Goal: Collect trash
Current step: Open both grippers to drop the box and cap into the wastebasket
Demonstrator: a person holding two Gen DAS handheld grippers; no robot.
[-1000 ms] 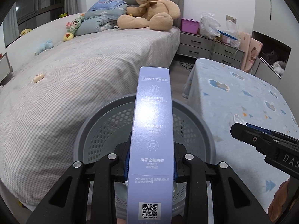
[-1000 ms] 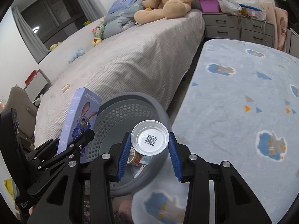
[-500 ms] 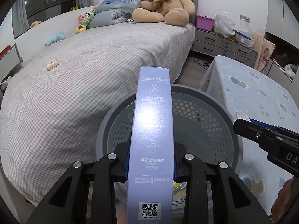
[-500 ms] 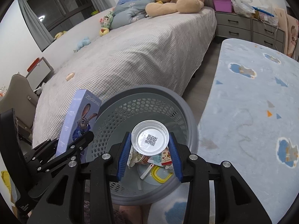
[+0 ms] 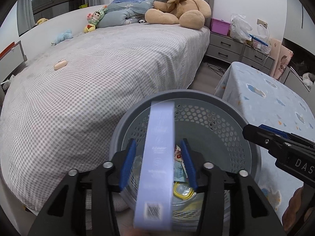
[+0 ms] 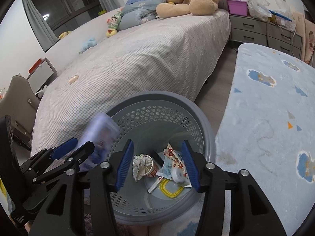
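Note:
A grey perforated trash basket point(image 5: 196, 96) point(image 6: 157, 96) stands on the floor beside the bed. My left gripper point(image 5: 157, 141) hangs over it and its jaws are opening. The tall lilac box point(image 5: 157, 157) point(image 6: 100, 131) is between them, blurred and tilted, clear of both pads. My right gripper point(image 6: 156, 142) is also above the basket with its jaws opening and nothing between them. A small white round lid point(image 6: 178, 176), blurred, lies among the trash below. The basket holds a paper cup with crumpled tissue point(image 6: 142, 165), a snack wrapper point(image 6: 173, 157) and a yellow-rimmed lid point(image 6: 170, 188).
A bed with a checked cover point(image 5: 98, 74) runs along the left, with a teddy bear point(image 5: 177, 4) at its head. A pale blue rug point(image 6: 265, 108) lies right of the basket. Grey drawers point(image 5: 226, 47) stand at the back. A chair point(image 6: 17, 98) is at far left.
Both grippers opened over the basket. The lilac box came loose from the left pads and slides down. The white round lid left the right gripper and dropped into the basket.

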